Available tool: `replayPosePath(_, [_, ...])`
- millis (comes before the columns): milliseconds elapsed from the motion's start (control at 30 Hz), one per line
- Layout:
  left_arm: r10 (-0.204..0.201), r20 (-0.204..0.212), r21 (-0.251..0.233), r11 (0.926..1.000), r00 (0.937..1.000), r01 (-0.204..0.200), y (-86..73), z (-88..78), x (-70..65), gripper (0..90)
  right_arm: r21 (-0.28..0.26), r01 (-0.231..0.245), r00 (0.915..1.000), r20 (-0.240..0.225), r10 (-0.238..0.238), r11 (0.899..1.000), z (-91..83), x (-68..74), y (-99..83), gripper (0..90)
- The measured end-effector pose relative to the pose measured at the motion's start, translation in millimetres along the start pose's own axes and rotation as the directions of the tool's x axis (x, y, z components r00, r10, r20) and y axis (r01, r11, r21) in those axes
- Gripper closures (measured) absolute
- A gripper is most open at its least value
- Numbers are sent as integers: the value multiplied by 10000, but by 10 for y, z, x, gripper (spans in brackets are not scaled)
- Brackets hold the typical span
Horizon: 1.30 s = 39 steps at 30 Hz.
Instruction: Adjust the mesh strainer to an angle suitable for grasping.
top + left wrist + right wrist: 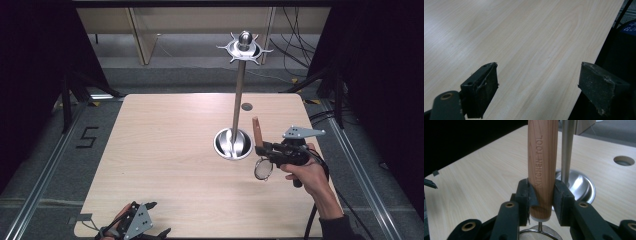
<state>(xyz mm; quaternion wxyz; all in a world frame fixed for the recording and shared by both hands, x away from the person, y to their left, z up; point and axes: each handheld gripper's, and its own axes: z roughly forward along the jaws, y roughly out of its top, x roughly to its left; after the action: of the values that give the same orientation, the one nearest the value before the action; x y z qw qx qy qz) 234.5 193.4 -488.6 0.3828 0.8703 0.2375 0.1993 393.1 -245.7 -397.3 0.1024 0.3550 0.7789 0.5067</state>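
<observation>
Right gripper (261, 149) clamped on small mesh strainer with round wooden handle (541, 167), held upright above pale wood-grain table (165, 165), just beside tall steel utensil stand with dish base (233, 143). Left gripper (537, 90) spread wide, holding nothing, at near table edge. Grey carpet floor (50, 135), black curtains (30, 60) around.

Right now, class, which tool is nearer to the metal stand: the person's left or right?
Right. The right tool, gripping a strainer by its wooden handle, is just beside the stand's base. The left tool sits open at the table's near edge.
</observation>
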Motion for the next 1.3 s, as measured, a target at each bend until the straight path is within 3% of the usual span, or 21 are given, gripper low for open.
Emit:
replayPosePath(333, [4,16,5,10000,10000,-4,-2,-2,1,151,-829,323,9992,248,-303,9960,-42,61,295,697])
replayPosePath(367, [1,32,10,10000,10000,-1,-1,-3,2,152,-799,552,9983,240,-534,9953,-43,58,313,698])
replayPosePath(533, [14,25,7,10000,10000,-14,-1,-3,2,152,-1015,408,9989,266,-383,9940,-57,92,362,698])
replayPosePath(567, [-12,20,8,10000,10000,12,-1,-2,2,151,-1022,602,9979,285,-576,9929,-71,81,380,698])
replayPosePath(600, [-1,-50,-41,10000,10000,1,-2,1,1,152,-1063,437,9990,155,-423,9934,-74,89,395,698])
replayPosePath(800, [88,-6,95,9999,10000,-88,-1,-5,11,152,-1077,564,9980,357,-528,9926,-123,116,493,698])
replayPosePath(833, [1,-54,-115,9999,10000,-1,-5,6,3,152,-1194,760,9966,415,-715,9899,-143,115,533,698])
replayPosePath(933, [-1,-73,-99,10000,10000,1,-4,4,8,152,-1307,655,9974,372,-611,9893,-171,140,573,698])
replayPosePath(1100, [67,20,85,9999,10000,-67,0,0,7,152,-1501,974,9948,447,-917,9839,-234,168,688,698])
replayPosePath(1300, [-1,-95,-133,9999,10000,0,-8,11,0,151,-1730,1122,9931,523,-1046,9785,-282,211,779,698])
